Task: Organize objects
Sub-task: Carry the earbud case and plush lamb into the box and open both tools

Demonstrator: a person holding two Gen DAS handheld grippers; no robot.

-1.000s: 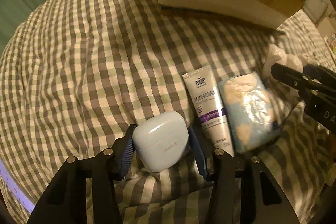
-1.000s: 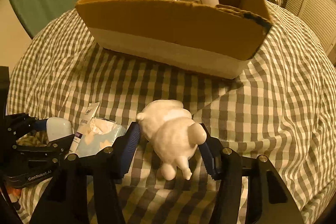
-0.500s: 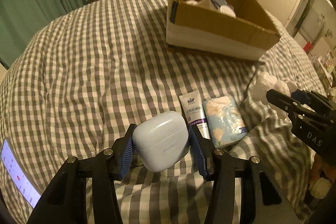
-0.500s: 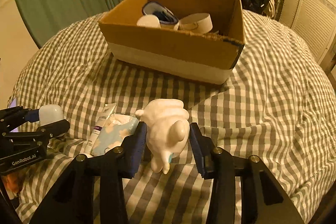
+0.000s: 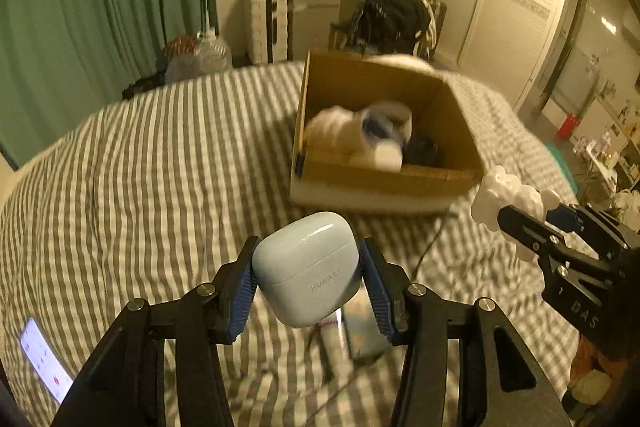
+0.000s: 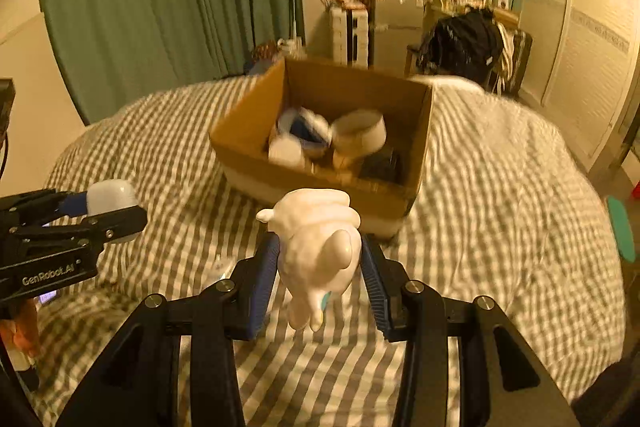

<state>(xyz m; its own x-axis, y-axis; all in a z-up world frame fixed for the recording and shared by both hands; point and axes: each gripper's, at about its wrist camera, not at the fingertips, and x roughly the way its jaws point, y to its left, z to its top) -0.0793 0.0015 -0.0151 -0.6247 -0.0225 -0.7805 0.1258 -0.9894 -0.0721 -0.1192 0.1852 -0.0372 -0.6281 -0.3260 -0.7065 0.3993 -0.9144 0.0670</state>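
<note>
My left gripper (image 5: 306, 281) is shut on a pale blue earbud case (image 5: 306, 267) and holds it up above the checked bedspread. My right gripper (image 6: 318, 267) is shut on a white toy figure (image 6: 316, 243), also lifted off the bed. An open cardboard box (image 5: 316, 91) stands on the bed ahead of both; it also shows in the right wrist view (image 6: 248, 139) and holds several items. The right gripper with the toy shows at the right of the left wrist view (image 5: 508, 211). The left gripper with the case shows at the left of the right wrist view (image 6: 108, 207).
A tube and a blue packet (image 5: 356, 337) lie on the bedspread below the earbud case, blurred. A lit phone (image 5: 44, 361) lies at the bed's left edge. Green curtains, a chair with dark clothes (image 6: 464, 43) and furniture stand beyond the bed.
Both grippers have risen off the bed with their objects and tilted up toward the box. The tube and packet stayed on the bedspread and now lie below the left gripper.
</note>
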